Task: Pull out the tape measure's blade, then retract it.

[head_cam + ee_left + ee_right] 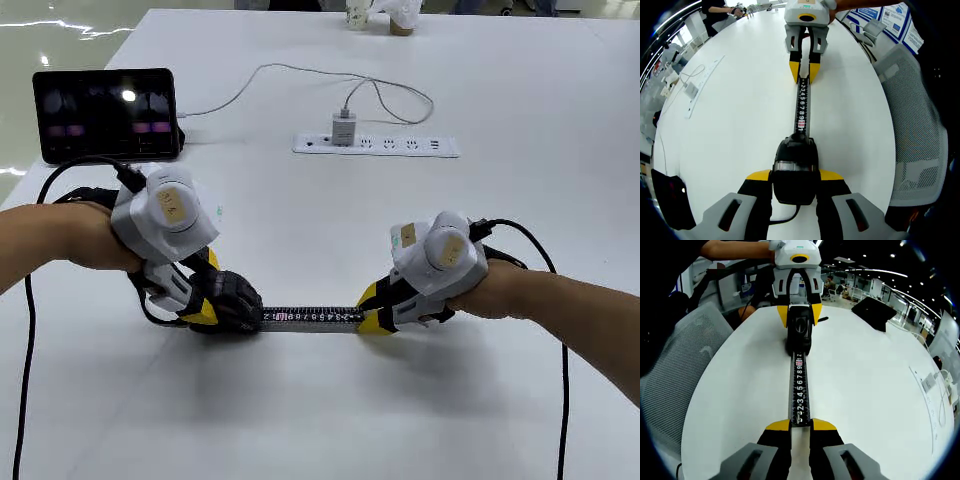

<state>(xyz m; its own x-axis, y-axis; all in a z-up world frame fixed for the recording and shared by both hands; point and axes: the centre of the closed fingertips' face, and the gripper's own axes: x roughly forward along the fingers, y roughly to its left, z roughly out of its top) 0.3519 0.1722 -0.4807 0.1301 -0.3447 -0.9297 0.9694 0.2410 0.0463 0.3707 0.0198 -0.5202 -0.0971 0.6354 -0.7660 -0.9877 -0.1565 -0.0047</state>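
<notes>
A black tape measure case [228,302] rests on the white table [330,400], and my left gripper [205,300] is shut on it. In the left gripper view the case [795,170] sits between the yellow-tipped jaws. The numbered blade [312,318] stretches rightward out of the case, lying flat on the table. My right gripper [370,310] is shut on the blade's end. In the right gripper view the blade [799,397] runs from my right gripper [800,426] to the case [800,332]. The left gripper view has the blade [802,102] reaching the right gripper [804,70].
A dark tablet [106,113] stands at the back left. A white power strip [378,145] with a plugged charger and cable lies behind the grippers. Black cables trail from both grippers. A grey mesh chair [917,125] stands by the table's edge.
</notes>
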